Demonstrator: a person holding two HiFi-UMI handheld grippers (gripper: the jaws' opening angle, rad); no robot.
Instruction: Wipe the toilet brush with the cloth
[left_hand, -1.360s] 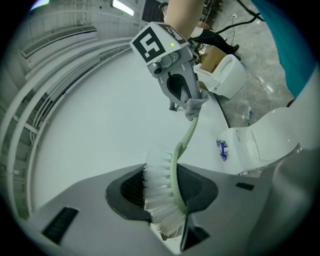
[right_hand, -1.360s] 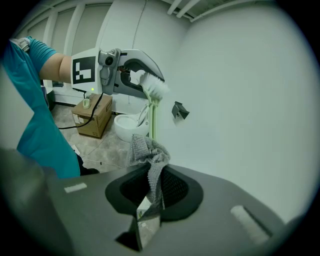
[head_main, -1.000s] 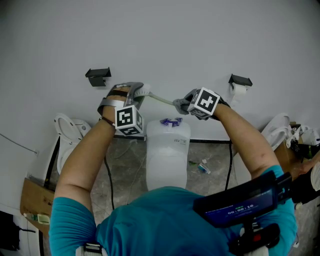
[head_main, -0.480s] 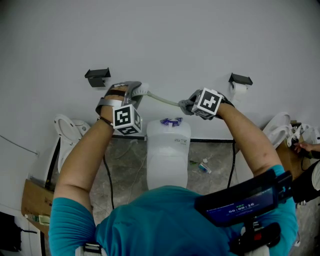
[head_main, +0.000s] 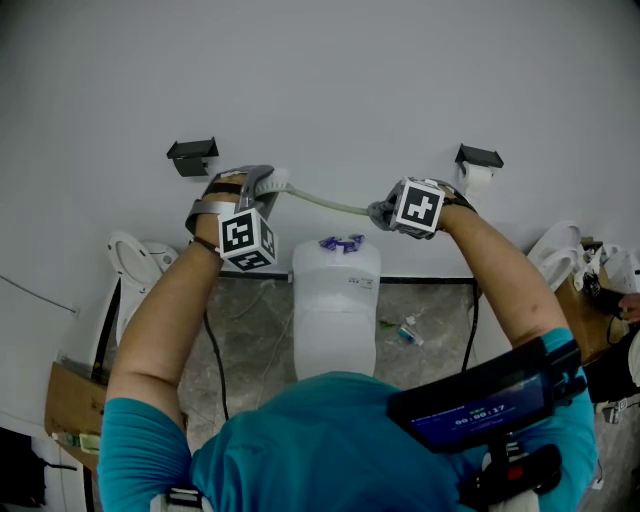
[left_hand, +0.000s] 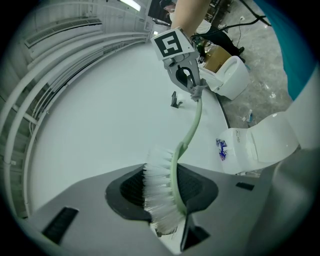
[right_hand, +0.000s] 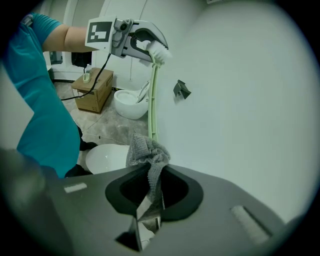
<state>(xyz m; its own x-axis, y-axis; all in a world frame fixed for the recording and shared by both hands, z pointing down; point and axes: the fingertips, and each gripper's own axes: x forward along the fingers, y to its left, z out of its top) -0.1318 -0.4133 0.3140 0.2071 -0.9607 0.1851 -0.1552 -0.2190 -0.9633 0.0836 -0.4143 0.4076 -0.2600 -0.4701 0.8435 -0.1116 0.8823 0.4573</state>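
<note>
Above a white toilet tank (head_main: 335, 300), both arms are reaching toward the pale wall (head_main: 330, 80) — the left gripper (head_main: 266, 184) is clamping the toilet brush (left_hand: 161, 192) by its bristle head, its handle is stretching sideways across to the right gripper (head_main: 384, 212), which is pinching the grey cloth (right_hand: 146, 150) against that far end.

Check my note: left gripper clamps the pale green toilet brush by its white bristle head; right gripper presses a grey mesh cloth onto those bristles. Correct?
Not the bristles. The right gripper view shows the right gripper holding the grey mesh cloth at the handle's far end; the left gripper clamps the pale green toilet brush by its white bristle head.
</note>
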